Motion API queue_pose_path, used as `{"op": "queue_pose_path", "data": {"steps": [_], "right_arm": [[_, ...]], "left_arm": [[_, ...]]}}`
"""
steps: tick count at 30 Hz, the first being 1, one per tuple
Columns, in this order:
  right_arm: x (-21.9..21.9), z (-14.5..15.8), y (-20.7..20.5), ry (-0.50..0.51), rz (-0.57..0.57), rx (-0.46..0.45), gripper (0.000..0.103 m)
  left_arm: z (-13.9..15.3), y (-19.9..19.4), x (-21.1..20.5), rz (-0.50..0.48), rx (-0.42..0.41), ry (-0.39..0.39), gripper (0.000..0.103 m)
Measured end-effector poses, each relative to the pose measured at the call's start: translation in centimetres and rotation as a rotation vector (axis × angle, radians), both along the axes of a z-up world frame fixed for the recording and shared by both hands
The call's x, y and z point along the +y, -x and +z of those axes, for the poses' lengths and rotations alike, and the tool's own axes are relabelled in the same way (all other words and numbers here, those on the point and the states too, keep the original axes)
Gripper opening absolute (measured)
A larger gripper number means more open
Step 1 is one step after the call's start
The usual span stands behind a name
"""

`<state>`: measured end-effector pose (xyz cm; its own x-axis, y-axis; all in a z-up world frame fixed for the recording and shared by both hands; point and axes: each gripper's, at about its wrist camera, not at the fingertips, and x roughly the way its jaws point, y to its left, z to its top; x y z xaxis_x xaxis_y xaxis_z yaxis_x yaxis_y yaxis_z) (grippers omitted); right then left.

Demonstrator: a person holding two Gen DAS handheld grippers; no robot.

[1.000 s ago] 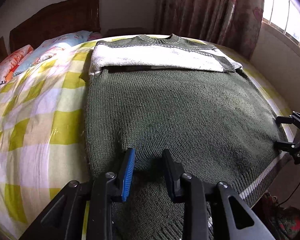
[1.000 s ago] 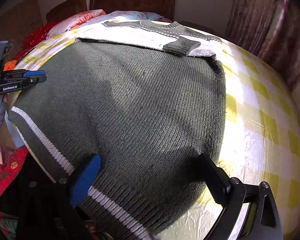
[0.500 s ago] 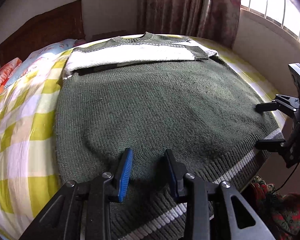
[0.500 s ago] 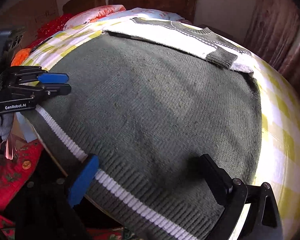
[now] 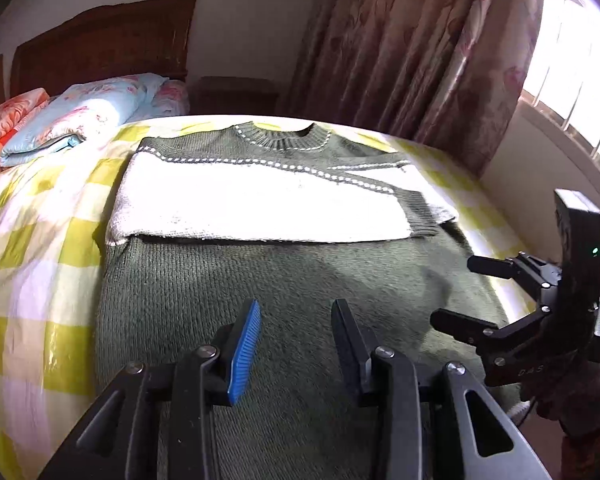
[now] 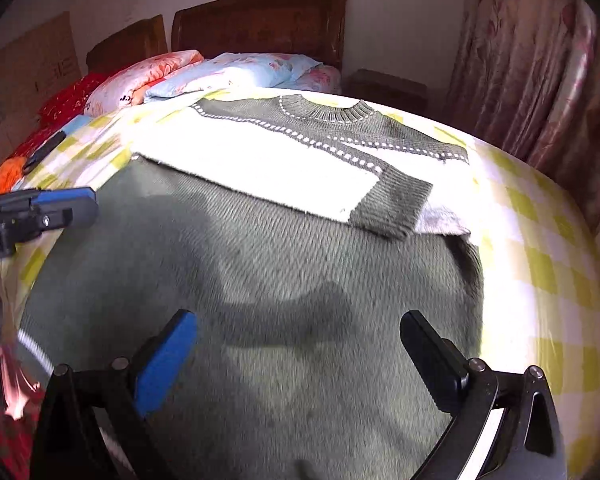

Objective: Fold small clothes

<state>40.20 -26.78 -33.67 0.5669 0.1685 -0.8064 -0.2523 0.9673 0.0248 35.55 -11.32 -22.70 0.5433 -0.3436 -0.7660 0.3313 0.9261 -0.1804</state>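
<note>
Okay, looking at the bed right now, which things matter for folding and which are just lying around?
For the job:
- green and white sweater, sleeves folded across its chest
- left gripper, jaws opening, nothing between them
- right gripper, open and empty

Just lying about:
- blue floral pillow
- orange floral pillow
- curtain
- checked bedsheet

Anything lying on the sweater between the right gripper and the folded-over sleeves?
Nothing: in the right wrist view, only bare green sweater with a shadow across it runs from the right gripper up to the folded sleeves.

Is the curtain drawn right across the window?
No: the curtain hangs beside the window, whose bright barred panes show uncovered at the right.
</note>
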Motion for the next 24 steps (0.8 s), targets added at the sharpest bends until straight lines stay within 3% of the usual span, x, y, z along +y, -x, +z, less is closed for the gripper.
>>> {"op": "queue_pose_path", "data": {"steps": [2,3,4,5,7,11,17,19,21,24], "right_arm": [[0.8,-1.4,-2.9,0.002,-0.040,0.063,0.103],[0.9,-2.3,-4.0,0.020,-0.049,0.099,0.103],[0.9,-2.9,-4.2,0.049,-0.046,0.092,0.103],[0.9,-2.9,-3.2,0.060,-0.012,0.054,0.103],[-0.1,-2.9,-1.6,0.044,0.015,0.047,0.103],[-2.4,-2.9,1.5,0.069,-0.007,0.099,0.103],[-5.3,-3.0,7.2,0.086,-0.003,0.076,0.103],[-6.3,-3.1,7.4,0.059,-0.061,0.127,0.103],[-6.6,-2.9,8.5,0.030,-0.136,0.146,0.103],[-4.0,-1.8,10.6,-0.002,-0.072,0.052,0.103]], "left_arm": [[-2.6,-2.3,0.2,0.017,0.049,-0.099,0.038],[-2.7,-1.9,0.6,-0.008,-0.038,-0.088,0.037],[-3.0,-1.4,1.4,-0.022,-0.045,-0.094,0.037],[-2.5,-0.7,2.3,-0.016,-0.047,-0.064,0.037],[-2.1,0.0,4.0,0.003,-0.036,-0.082,0.037],[-1.6,2.2,6.2,0.023,-0.045,-0.187,0.039],[0.3,7.3,11.2,0.052,-0.033,-0.171,0.042],[1.5,9.3,13.3,0.083,-0.001,-0.151,0.041],[2.3,10.6,14.1,0.105,0.002,-0.102,0.038],[2.3,12.4,12.3,0.047,-0.028,-0.008,0.038]]}}
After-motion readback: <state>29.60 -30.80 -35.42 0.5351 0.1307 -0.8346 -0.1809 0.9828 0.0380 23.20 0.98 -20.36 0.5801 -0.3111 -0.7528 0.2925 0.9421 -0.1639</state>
